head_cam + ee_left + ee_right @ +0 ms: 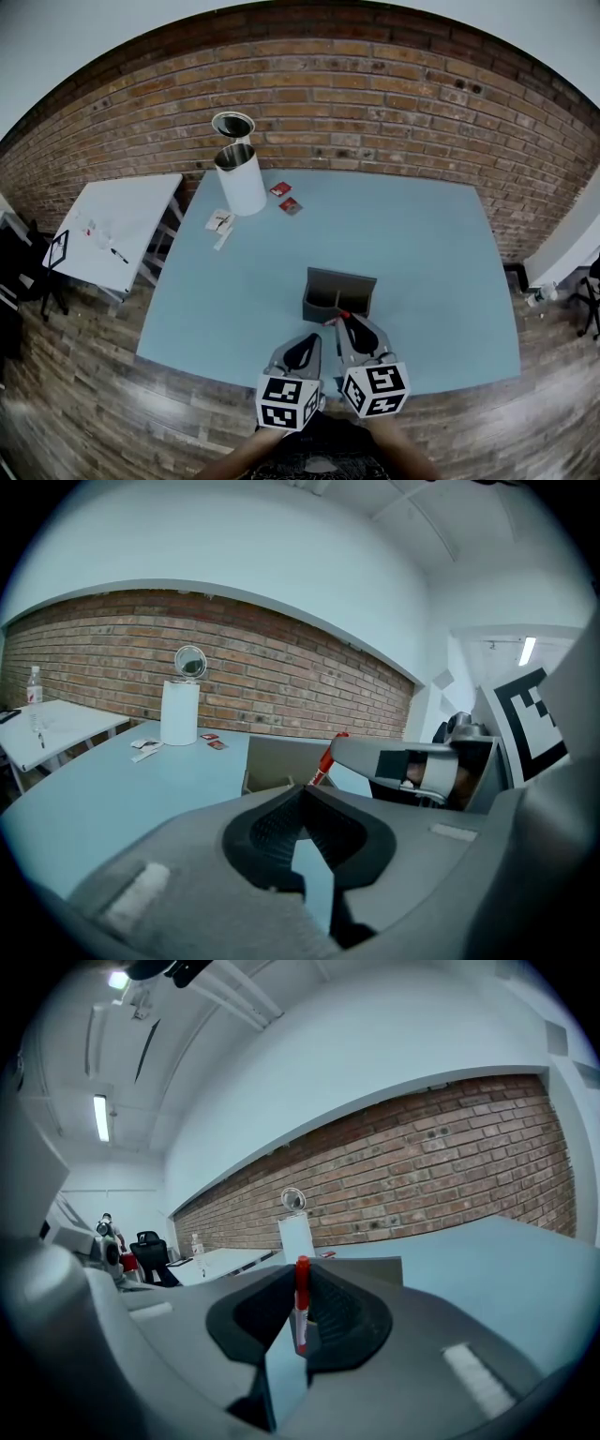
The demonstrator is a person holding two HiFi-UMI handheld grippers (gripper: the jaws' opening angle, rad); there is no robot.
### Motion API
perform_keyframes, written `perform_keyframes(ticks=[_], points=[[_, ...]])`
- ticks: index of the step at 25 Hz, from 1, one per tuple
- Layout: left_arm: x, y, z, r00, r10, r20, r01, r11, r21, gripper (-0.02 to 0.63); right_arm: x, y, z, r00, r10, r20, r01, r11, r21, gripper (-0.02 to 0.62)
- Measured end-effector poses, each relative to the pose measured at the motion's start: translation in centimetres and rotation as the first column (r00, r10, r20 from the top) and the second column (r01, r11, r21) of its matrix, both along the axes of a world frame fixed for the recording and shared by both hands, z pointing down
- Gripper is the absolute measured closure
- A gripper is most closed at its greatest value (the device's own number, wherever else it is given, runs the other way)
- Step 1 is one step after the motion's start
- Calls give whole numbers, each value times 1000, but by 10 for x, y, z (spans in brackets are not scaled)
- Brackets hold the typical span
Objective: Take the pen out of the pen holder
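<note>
The table top (422, 272) is a smooth, matt, pale blue sheet. The pen holder (337, 292) has plain matt grey walls; its material cannot be told. The pen (301, 1283) has a glossy red plastic cap. The left gripper (300, 794) and the right gripper (300, 1274) have matt grey moulded plastic bodies, with black, ribbed, rubber-like pads (272, 829). The wall (375, 94) is rough bare brick. The floor (94, 375) is wood-grain planking. The canister (241, 178) has a smooth white body and a shiny lid (232, 123).

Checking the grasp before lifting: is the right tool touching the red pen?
Touching. The right gripper view shows the right tool with its jaws closed on the red pen, which stands upright between them.
</note>
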State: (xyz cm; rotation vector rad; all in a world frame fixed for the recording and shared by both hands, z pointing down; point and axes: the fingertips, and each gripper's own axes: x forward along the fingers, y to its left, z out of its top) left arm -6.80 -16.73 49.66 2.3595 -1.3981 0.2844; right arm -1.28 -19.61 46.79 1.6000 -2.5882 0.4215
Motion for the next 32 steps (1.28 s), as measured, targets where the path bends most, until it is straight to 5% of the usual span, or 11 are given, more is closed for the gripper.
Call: perform_keyframes(ticks=[32], points=[[14, 39, -6, 998, -58, -18, 59, 998, 29, 614, 4, 56, 12, 990, -104, -92, 104, 995, -2, 551]])
